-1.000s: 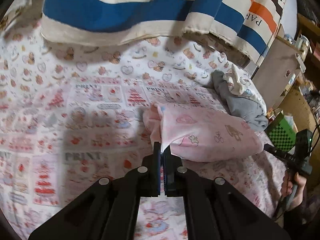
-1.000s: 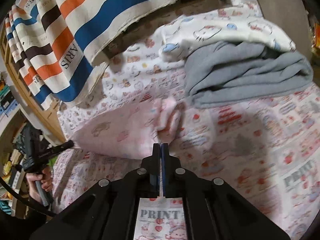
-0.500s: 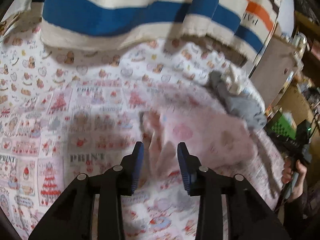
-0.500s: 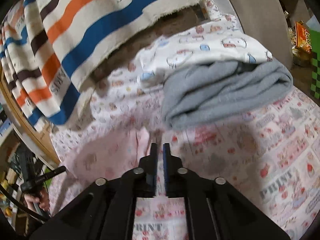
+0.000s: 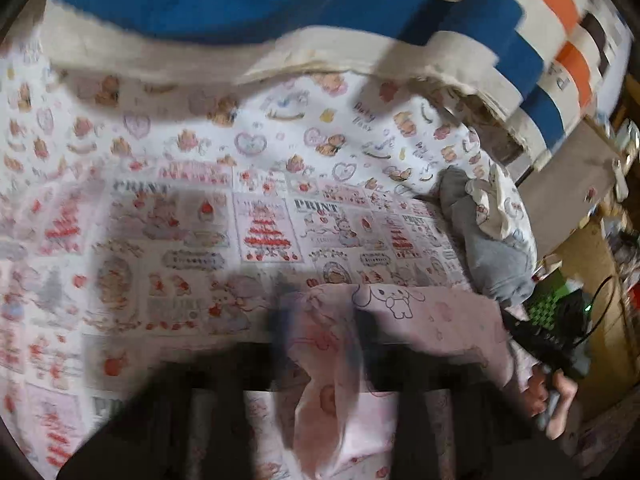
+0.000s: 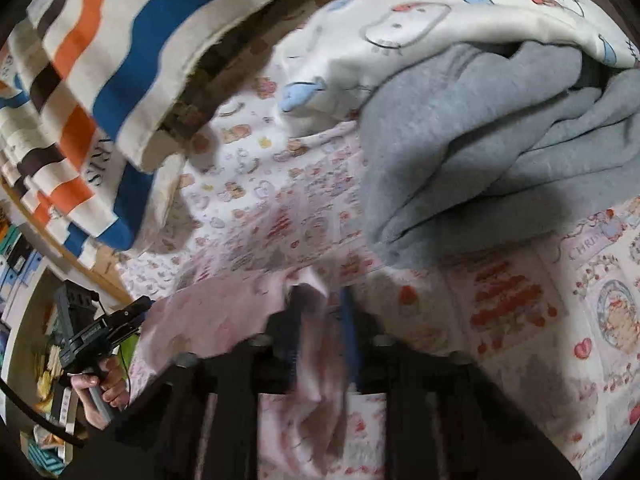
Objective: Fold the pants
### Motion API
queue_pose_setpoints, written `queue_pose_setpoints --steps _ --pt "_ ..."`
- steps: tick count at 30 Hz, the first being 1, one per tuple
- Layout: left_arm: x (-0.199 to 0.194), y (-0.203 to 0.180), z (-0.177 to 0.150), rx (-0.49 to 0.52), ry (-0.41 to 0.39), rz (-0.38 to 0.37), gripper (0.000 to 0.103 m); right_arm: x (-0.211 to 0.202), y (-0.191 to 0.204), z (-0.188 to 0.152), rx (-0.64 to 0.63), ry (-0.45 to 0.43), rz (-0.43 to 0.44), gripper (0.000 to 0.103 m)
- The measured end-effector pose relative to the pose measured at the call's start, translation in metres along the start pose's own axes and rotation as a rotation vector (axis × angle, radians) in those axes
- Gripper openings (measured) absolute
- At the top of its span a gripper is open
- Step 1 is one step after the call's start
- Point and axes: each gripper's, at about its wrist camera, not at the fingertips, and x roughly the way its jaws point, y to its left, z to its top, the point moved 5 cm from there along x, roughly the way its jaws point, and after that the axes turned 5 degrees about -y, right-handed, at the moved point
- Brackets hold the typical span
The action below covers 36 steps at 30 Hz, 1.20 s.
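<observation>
A bed sheet [image 5: 260, 236] with red cakes, bears and the word PRINT covers the whole surface, and a big striped blanket [image 5: 240, 12] in blue, cream and orange hangs over its far edge. A grey piece of clothing [image 6: 480, 152] lies bunched up on the sheet under a white cloth with cat faces [image 6: 440, 24]. The pink pants [image 5: 420, 320] with a little white dog drawn on them lie on the sheet close to the person, stretched between the two tools. The left gripper [image 5: 320, 332] is very blurry; its two fingers are closing in, and a fold of the pink pants sits between them. The right gripper [image 6: 320, 320] is blurry too; its fingers are also closing in, with the other end of the pink pants between them. In the right camera, a hand [image 6: 96, 388] holds the left tool by its handle. In the left camera, the other hand [image 5: 552, 396] grips the right tool at the edge.
</observation>
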Motion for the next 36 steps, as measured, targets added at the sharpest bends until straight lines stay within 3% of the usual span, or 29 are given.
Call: queue_pose_setpoints --steps 1,3,7,10,13,15,16,17,18,19,20,21,23,28,33,36 --pt "0.001 0.0 -0.001 -0.01 0.0 -0.011 0.001 0.0 -0.002 0.001 0.02 -0.003 0.009 0.001" --pt "-0.003 0.001 0.0 0.027 -0.037 0.052 0.001 -0.003 -0.005 0.003 0.038 -0.017 0.017 0.0" --pt "-0.013 0.004 0.007 0.046 -0.066 0.073 0.001 -0.022 -0.015 0.017 -0.009 -0.109 -0.085 0.0" --pt "-0.01 -0.001 0.004 0.103 -0.05 0.084 0.002 -0.025 -0.021 0.019 0.018 -0.087 -0.048 0.0" --pt "-0.004 -0.004 -0.001 0.136 -0.042 0.11 0.002 -0.023 -0.005 0.012 -0.049 -0.07 0.002 0.0" --pt "-0.002 -0.001 -0.002 0.117 -0.035 0.115 0.009 -0.022 0.004 0.008 -0.062 -0.059 0.022 0.001" --pt "-0.001 0.0 -0.003 0.107 -0.021 0.106 0.02 -0.021 0.007 0.005 -0.072 -0.051 0.025 0.01" --pt "-0.002 0.0 -0.005 0.099 -0.008 0.096 0.037 -0.022 0.009 0.003 -0.078 -0.042 0.023 0.029" --pt "-0.003 0.0 -0.006 0.091 -0.001 0.088 0.046 -0.023 0.009 0.002 -0.076 -0.041 0.023 0.042" --pt "-0.006 -0.001 -0.008 0.085 -0.001 0.078 0.056 -0.025 0.009 0.001 -0.064 -0.05 0.029 0.064" --pt "-0.01 -0.001 -0.009 0.081 -0.006 0.065 0.059 -0.029 0.006 0.001 -0.041 -0.061 0.032 0.073" --pt "-0.013 -0.002 -0.01 0.078 -0.007 0.054 0.062 -0.031 0.003 -0.001 -0.016 -0.053 0.031 0.073" --pt "-0.017 0.001 -0.013 0.056 0.008 0.061 0.084 -0.032 -0.003 -0.003 0.026 -0.029 0.053 0.073" --pt "-0.012 0.005 -0.023 -0.024 0.06 -0.016 0.085 -0.023 -0.009 -0.012 0.025 0.022 0.013 0.073" --pt "0.003 -0.003 -0.03 -0.038 0.095 -0.055 0.085 -0.01 0.002 -0.017 0.012 0.045 0.037 0.074" --pt "0.012 -0.014 -0.033 -0.019 0.12 -0.095 0.075 -0.002 0.01 -0.021 -0.011 0.072 0.064 0.074"
